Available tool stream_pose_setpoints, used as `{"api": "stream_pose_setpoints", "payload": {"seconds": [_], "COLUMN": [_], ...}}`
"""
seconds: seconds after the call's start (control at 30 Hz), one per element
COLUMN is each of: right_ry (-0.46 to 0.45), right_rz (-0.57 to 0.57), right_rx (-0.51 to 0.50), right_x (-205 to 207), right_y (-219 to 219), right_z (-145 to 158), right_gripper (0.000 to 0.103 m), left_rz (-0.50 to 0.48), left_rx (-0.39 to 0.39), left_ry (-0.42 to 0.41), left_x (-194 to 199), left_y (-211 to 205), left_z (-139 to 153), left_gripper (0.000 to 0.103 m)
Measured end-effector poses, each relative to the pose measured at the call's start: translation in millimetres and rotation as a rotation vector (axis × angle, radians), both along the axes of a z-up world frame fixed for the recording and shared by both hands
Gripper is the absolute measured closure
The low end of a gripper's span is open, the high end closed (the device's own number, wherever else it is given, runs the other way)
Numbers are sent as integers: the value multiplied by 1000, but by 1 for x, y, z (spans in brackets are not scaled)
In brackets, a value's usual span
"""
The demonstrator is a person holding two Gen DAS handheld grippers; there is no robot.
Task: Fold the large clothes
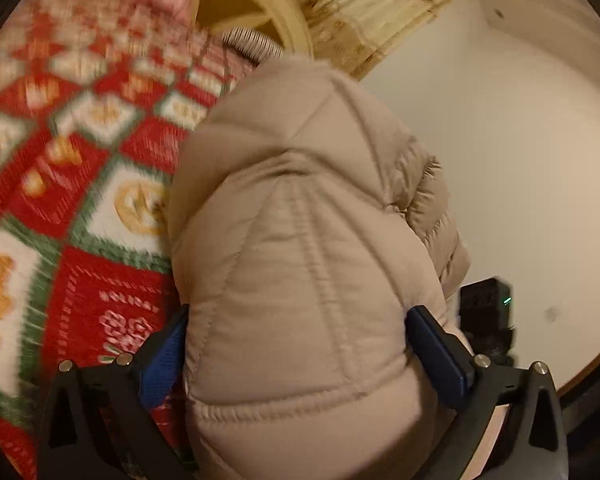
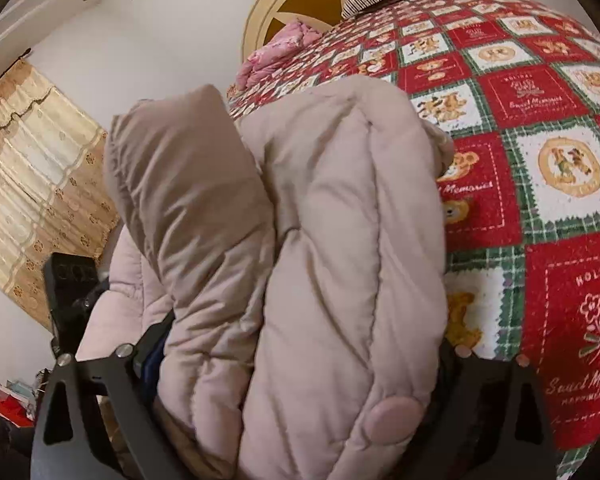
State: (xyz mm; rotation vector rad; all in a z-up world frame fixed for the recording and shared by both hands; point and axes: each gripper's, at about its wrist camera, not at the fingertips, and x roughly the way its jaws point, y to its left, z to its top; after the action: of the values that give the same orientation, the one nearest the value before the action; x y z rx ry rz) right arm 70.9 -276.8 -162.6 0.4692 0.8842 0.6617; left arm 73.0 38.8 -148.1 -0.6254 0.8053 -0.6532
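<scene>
Both tongs stood wide, the left gripper (image 1: 296,344) and right gripper (image 2: 304,364) each stuffed with the padded coat (image 2: 320,220), angled down over the quilt (image 2: 540,160).

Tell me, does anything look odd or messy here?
Nothing is damaged or spilled. The beige coat is a bunched, puffy heap at the edge of the quilt, not folded flat, and fills both the left gripper and right gripper.
</scene>
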Motion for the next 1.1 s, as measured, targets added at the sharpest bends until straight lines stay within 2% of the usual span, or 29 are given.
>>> {"api": "stream_pose_setpoints", "payload": {"seconds": [0.03, 0.1, 0.27, 0.4, 0.47, 0.57, 0.73, 0.83, 0.93, 1.03, 1.1], "right_ry": [2, 9, 37, 1, -13, -53, -113, -147, -176, -207, -221], "right_rz": [-1, 0, -16, -34, -41, -60, -145, -216, -282, -367, -420], "right_rx": [0, -11, 15, -37, -37, -6, 52, 51, 41, 1, -48], "right_x": [0, 2, -6, -32, -45, -74, -123, -150, -170, -184, -189], "right_y": [1, 5, 11, 21, 21, 11, -28, -64, -102, -146, -172], "right_z": [0, 1, 5, 17, 23, 38, 63, 81, 100, 115, 121], "right_gripper": [7, 10, 31, 42, 50, 56, 57, 58, 58, 58, 58], "left_rz": [-5, -8, -6, -16, -32, -70, -178, -269, -348, -399, -415], "left_rx": [-14, 16, 43, 77, 85, 89, 65, 11, -9, 2, 41], "left_ry": [13, -4, -21, -41, -62, -115, -188, -180, -176, -184, -189], "left_x": [3, 2, -8, -27, -39, -60, -69, -61, -56, -46, -40], "left_y": [1, -5, -12, -15, -7, -16, -63, -106, -160, -212, -244], "left_z": [-3, 1, 6, 19, 25, 46, 78, 88, 99, 104, 102], "left_gripper": [1, 1, 10, 13, 13, 13, 13, 13, 13, 13, 13]}}
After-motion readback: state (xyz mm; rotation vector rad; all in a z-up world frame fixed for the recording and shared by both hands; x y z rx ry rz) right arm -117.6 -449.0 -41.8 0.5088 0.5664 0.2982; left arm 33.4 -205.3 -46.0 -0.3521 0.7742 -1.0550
